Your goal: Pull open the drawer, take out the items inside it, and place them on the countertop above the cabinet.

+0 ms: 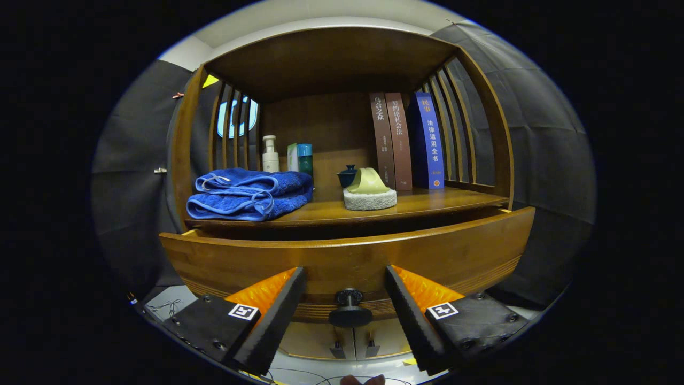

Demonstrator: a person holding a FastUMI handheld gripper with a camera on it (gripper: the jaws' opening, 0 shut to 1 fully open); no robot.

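We logged gripper (344, 315) fingers spread apart, gripping nothing. Drawer knob (350, 310) sat between fingers, touching neither. Wooden drawer (347, 256) front stood slightly pulled out, just ahead of fingertips. We noted folded blue towel (248, 195) on countertop (427, 202) above.

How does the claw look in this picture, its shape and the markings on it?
The claw has two wedge-shaped fingers with ridged, saw-toothed inner faces. Each sits on a dark block with screws, and each block carries a small square black-and-white marker. The fingers stand apart on either side of the drawer knob.
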